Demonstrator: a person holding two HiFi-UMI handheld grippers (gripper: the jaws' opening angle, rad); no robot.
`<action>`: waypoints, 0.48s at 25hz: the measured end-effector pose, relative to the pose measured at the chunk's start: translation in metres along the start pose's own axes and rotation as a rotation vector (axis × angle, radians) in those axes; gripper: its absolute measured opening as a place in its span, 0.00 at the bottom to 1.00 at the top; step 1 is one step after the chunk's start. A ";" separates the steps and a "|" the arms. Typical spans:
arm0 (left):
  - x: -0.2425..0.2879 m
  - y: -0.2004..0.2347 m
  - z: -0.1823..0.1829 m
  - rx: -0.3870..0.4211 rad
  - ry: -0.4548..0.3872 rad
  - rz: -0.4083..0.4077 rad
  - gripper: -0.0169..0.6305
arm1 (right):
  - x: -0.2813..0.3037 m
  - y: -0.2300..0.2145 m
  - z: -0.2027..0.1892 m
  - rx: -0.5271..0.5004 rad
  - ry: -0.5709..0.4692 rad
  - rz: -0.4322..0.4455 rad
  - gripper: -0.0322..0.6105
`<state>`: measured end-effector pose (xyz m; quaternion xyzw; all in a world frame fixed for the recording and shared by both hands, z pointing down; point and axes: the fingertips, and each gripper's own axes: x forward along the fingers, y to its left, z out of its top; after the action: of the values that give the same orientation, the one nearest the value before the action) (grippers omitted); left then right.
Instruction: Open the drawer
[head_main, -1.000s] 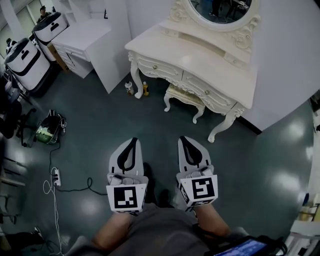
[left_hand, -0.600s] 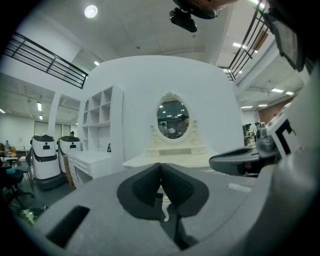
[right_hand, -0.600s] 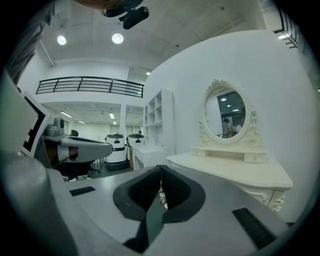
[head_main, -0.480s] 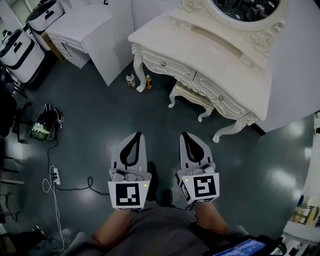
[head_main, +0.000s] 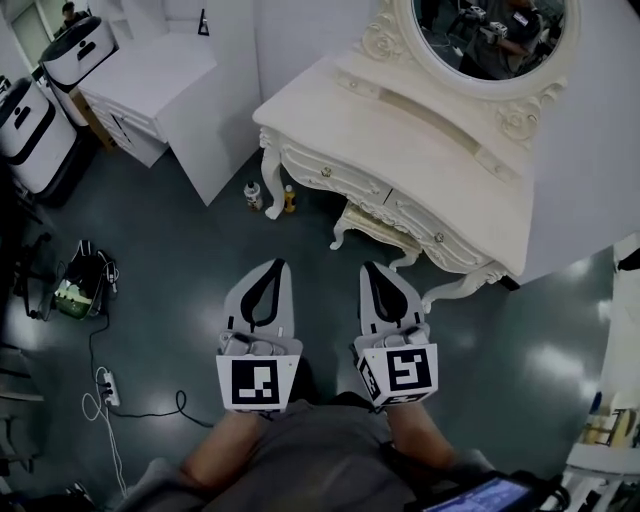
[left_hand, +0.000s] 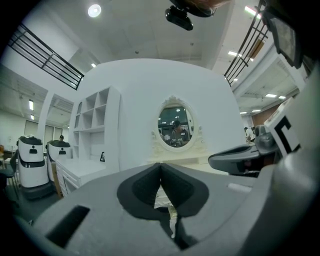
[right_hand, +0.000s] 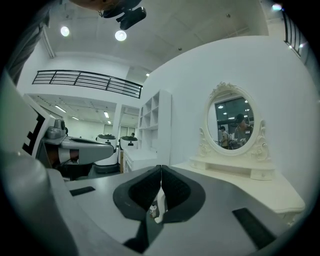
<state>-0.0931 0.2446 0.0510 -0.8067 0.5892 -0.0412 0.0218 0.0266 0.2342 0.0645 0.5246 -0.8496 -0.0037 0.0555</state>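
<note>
A cream carved dressing table (head_main: 400, 120) with an oval mirror (head_main: 490, 40) stands against the wall ahead. Its front holds a left drawer (head_main: 345, 180) and a right drawer (head_main: 420, 228), each with a small knob. My left gripper (head_main: 277, 264) and right gripper (head_main: 367, 268) are held side by side over the floor, short of the table, both pointing level at it. Both are shut with nothing between the jaws. The left gripper view has the shut tips (left_hand: 160, 165) below the mirror (left_hand: 175, 125). In the right gripper view the shut tips (right_hand: 160, 167) lie left of the mirror (right_hand: 232, 122).
A cream stool (head_main: 372, 224) sits tucked under the table, and two small bottles (head_main: 255, 194) stand by its left leg. A white cabinet (head_main: 150, 85) and two white-and-black machines (head_main: 25, 120) are at the left. A bag (head_main: 72, 290), cable and power strip (head_main: 102, 386) lie on the floor.
Both grippers have moved forward together toward the dressing table, which now sits nearer and more central in the head view. Their jaws stayed shut.
</note>
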 end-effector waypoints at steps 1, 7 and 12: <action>0.004 0.002 0.003 0.002 -0.010 -0.006 0.05 | 0.003 -0.003 0.004 -0.006 -0.006 -0.010 0.07; 0.028 0.008 0.009 0.005 -0.022 -0.037 0.05 | 0.019 -0.018 0.018 -0.025 -0.030 -0.052 0.07; 0.050 0.007 0.007 0.007 -0.015 -0.057 0.05 | 0.034 -0.031 0.017 -0.024 -0.031 -0.068 0.07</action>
<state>-0.0844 0.1951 0.0456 -0.8235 0.5654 -0.0375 0.0277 0.0374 0.1887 0.0491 0.5523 -0.8318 -0.0239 0.0488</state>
